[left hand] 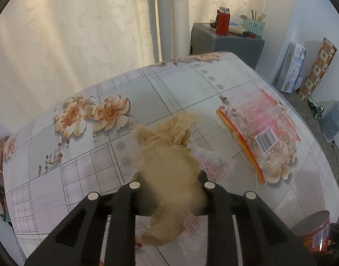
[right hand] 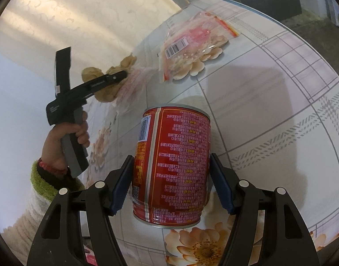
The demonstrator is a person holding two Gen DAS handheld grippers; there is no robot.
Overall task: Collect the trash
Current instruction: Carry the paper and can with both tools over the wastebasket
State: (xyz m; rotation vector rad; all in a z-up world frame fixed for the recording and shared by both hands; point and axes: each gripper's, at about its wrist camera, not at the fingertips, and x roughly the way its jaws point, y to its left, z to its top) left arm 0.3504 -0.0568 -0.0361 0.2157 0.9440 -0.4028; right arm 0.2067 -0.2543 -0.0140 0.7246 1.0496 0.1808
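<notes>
My left gripper (left hand: 169, 182) clenches a crumpled tan tissue (left hand: 169, 173) above the floral counter (left hand: 80, 155), while my right gripper (right hand: 172, 173) grasps a red can (right hand: 173, 166) near the counter's edge.

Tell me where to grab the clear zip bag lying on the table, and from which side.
Take the plastic bag by its red-and-yellow zip strip, the stiff edge facing the crumpled tissue. It lies flat on the table, so come from above with fingers straddling that strip. Both grippers are full now: left gripper holds tissue, right gripper the red can.
</notes>
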